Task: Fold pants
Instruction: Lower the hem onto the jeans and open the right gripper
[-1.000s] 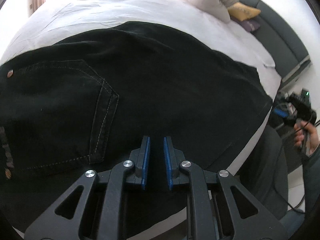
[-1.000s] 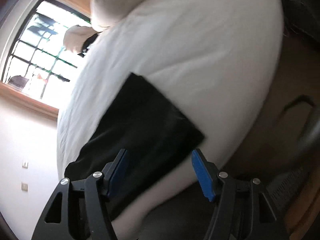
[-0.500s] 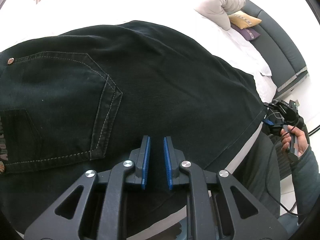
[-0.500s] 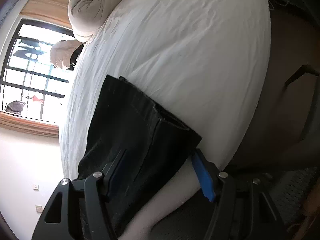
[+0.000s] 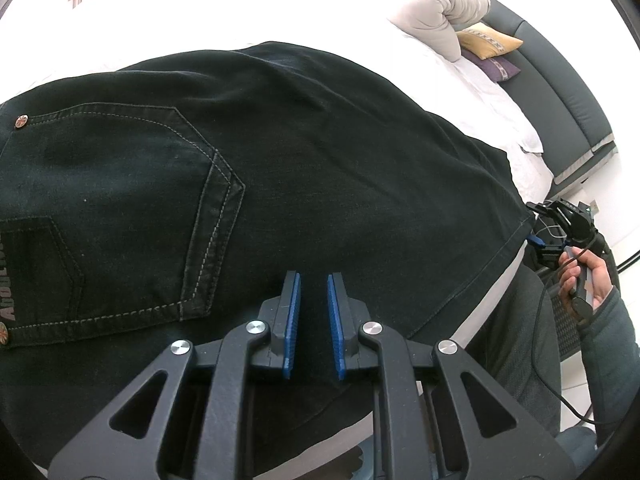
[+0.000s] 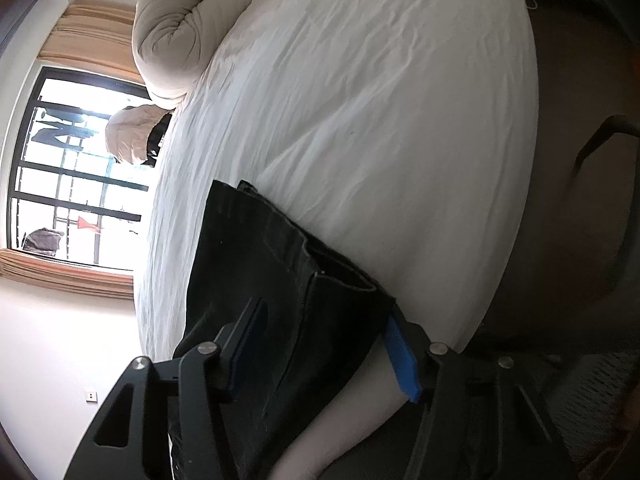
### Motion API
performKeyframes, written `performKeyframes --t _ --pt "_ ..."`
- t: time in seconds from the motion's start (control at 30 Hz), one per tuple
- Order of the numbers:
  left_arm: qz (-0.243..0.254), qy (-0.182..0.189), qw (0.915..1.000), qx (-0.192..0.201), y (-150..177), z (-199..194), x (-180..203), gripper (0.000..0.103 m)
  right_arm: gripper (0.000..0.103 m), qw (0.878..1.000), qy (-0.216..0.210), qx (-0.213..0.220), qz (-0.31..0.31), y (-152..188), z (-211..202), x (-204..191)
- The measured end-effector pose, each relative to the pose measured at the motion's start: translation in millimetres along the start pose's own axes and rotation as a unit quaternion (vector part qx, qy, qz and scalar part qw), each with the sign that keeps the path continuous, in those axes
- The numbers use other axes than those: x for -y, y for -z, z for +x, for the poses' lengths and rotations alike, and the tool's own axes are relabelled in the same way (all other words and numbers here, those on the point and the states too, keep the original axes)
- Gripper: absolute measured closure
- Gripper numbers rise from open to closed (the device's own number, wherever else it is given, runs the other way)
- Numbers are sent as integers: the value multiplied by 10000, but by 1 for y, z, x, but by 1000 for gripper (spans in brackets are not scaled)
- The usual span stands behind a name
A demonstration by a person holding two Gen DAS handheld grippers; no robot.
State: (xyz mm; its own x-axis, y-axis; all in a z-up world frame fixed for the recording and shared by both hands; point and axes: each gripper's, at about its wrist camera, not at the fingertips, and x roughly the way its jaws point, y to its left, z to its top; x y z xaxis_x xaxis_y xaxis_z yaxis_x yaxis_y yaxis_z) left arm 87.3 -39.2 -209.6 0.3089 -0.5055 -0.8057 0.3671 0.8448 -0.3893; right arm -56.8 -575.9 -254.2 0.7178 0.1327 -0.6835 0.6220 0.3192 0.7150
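Across the middle of the left wrist view: black pants (image 5: 320,168) lie flat on the white bed (image 5: 472,68), back pocket (image 5: 120,216) at the left, leg hem at the right edge of the frame.
Hem end: in the right wrist view the pants (image 6: 256,280) reach the near bed (image 6: 380,100) edge, lower centre, the stacked hems showing as open layers.
Right gripper (image 6: 324,340): spread around the hem corner, 1 finger over the cloth at lower left, the blue pad at lower right under the edge; the jaws have just been closing with the fabric between them, but I cannot tell that the pads press it yet.
Change: a second ago this gripper stood short of the hem; now it straddles it.
Meaning: judged, the grasp for lifting the leg end toward the waist is starting.
Left gripper (image 5: 313,304): pads nearly together with a narrow gap, nothing pinched, poised over the thigh near the pocket.
Around: beige rolled duvet (image 6: 172,36) and window (image 6: 72,172) at upper left.
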Motion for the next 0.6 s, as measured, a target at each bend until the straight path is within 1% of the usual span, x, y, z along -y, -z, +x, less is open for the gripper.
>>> performKeyframes --t 0.1,0.17,0.3,0.33,0.37,0.4,0.6 --pt "-14 7 10000 4 0 0 -1 89 56 10000 -44 49 28 0 -1 3" --pt "-15 10 10000 4 0 0 -2 89 66 9999 -79 70 46 0 -1 5" --pt "-44 27 10000 2 -1 0 -4 89 74 9997 -190 109 47 0 -2 8" --pt "-51 34 10000 1 -1 0 -4 89 81 9996 -246 134 35 0 -2 9" --pt "-57 40 10000 1 -1 0 -4 89 87 9994 -298 145 12 0 -3 9" --pt "-71 47 10000 0 -2 0 -5 89 87 9993 -335 149 -21 0 -3 8" --pt "-160 53 9999 -19 -4 -1 -4 89 88 9990 -213 266 -305 3 -9 1"
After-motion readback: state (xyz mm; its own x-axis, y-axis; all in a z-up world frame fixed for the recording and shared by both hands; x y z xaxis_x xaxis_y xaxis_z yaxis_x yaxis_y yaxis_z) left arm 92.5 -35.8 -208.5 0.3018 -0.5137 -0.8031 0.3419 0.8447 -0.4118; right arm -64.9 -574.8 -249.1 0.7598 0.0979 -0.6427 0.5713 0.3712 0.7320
